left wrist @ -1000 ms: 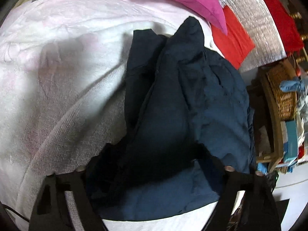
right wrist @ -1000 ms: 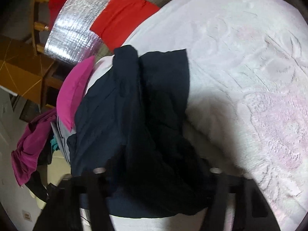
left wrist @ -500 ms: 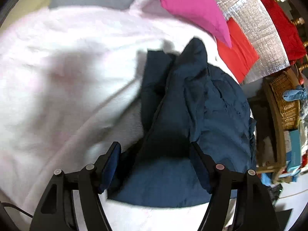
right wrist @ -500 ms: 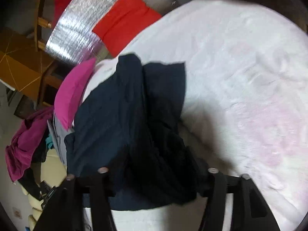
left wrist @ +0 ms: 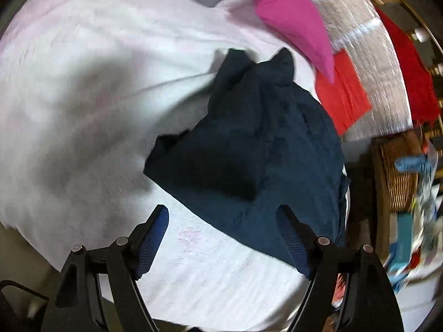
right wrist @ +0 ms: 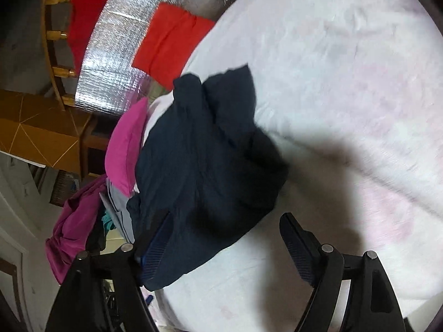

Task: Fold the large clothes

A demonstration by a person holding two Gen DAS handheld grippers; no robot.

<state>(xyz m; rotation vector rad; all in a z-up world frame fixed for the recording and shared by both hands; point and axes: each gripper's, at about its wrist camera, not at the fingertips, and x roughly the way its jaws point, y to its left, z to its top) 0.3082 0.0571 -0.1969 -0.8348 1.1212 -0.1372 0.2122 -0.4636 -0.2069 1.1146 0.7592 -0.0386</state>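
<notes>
Navy garment (left wrist: 257, 149) bunched on white blanket (left wrist: 83, 83), near edge by pink pillow (left wrist: 293, 25). Left gripper (left wrist: 221, 221) spreading, nothing between pads. Right gripper (right wrist: 227, 227) spreading, garment edge between jaws, unpinched.

Matt, softly creased dark navy cloth in the garment (left wrist: 249, 149), lying on a pale, nubbly towelling-like bed cover (left wrist: 91, 88) with faint pink patterning. Crinkled, shiny silver foil sheet (right wrist: 113, 63); smooth matt red cloth (right wrist: 169, 44) and pink cloth (left wrist: 293, 25); woven wicker basket (left wrist: 398, 177). Matt black plastic on each tool (left wrist: 221, 238) (right wrist: 224, 246), with ribbed blue pads (left wrist: 155, 243).
</notes>
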